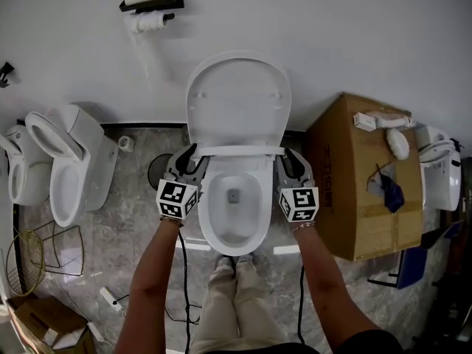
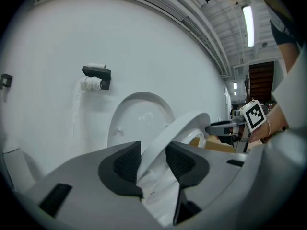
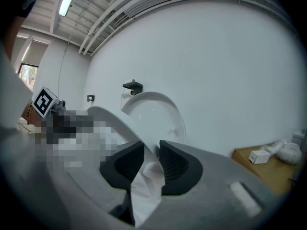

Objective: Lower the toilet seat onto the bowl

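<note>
A white toilet stands against the wall with its lid (image 1: 237, 98) upright. The seat (image 1: 240, 151) hangs partway down over the bowl (image 1: 233, 231) and shows edge-on as a thin white band. My left gripper (image 1: 190, 162) is shut on the seat's left rim, and my right gripper (image 1: 290, 162) is shut on its right rim. In the left gripper view the seat rim (image 2: 180, 128) runs between the dark pads of the left gripper (image 2: 152, 159), with the lid (image 2: 136, 121) behind. In the right gripper view the seat (image 3: 112, 121) passes between the pads of the right gripper (image 3: 151, 158).
A large cardboard box (image 1: 354, 198) stands close on the toilet's right. Two more toilets (image 1: 70, 161) stand at the left, with a wire basket (image 1: 33, 260) near them. A paper roll holder (image 1: 151, 6) hangs on the wall. The person's feet (image 1: 236, 265) are at the bowl's front.
</note>
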A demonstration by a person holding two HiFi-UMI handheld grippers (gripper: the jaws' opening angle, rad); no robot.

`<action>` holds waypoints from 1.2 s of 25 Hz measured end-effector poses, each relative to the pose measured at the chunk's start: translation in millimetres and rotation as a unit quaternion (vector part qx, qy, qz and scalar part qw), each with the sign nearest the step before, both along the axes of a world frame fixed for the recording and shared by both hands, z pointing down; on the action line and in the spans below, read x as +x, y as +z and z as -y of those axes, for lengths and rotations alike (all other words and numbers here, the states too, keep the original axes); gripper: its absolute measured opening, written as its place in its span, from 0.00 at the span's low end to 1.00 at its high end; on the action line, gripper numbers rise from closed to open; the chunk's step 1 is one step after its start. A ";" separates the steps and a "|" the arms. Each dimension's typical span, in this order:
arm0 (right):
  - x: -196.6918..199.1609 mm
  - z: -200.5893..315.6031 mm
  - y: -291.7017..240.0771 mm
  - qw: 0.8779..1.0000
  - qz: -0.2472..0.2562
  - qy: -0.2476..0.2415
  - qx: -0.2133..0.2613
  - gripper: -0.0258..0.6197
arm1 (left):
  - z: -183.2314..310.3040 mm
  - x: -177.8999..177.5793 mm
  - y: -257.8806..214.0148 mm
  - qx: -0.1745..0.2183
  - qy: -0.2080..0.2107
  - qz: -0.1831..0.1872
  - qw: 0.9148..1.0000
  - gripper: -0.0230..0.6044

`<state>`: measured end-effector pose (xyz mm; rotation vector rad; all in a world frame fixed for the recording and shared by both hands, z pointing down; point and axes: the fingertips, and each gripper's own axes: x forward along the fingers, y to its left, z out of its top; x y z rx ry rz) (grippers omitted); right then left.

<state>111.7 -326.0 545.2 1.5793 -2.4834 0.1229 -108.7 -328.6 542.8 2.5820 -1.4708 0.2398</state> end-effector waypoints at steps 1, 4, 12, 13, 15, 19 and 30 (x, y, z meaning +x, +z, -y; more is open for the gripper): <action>0.5 -6.7 2.0 1.000 -0.002 0.001 0.000 0.18 | -6.8 0.7 1.7 0.002 0.003 0.002 1.000 0.27; 1.4 -27.7 8.2 1.000 -0.004 0.006 -0.002 0.18 | -27.4 2.6 7.2 0.010 0.011 0.010 1.000 0.27; 3.4 -81.3 31.4 1.000 -0.013 0.020 -0.020 0.18 | -81.4 5.9 29.9 0.013 0.027 0.038 0.999 0.28; 3.4 -87.0 34.3 0.999 -0.012 0.024 -0.023 0.18 | -87.1 6.1 32.5 0.013 0.029 0.039 0.999 0.28; 3.9 -96.5 39.0 0.999 -0.011 0.029 -0.026 0.18 | -97.0 7.7 35.1 0.017 0.033 0.040 0.999 0.29; 6.0 -113.8 47.4 0.999 -0.004 0.043 -0.032 0.18 | -114.1 9.7 43.6 0.026 0.038 0.054 0.997 0.29; 8.0 -157.3 76.6 0.997 -0.006 0.052 -0.053 0.18 | -160.1 12.9 75.7 0.044 0.057 0.109 0.991 0.29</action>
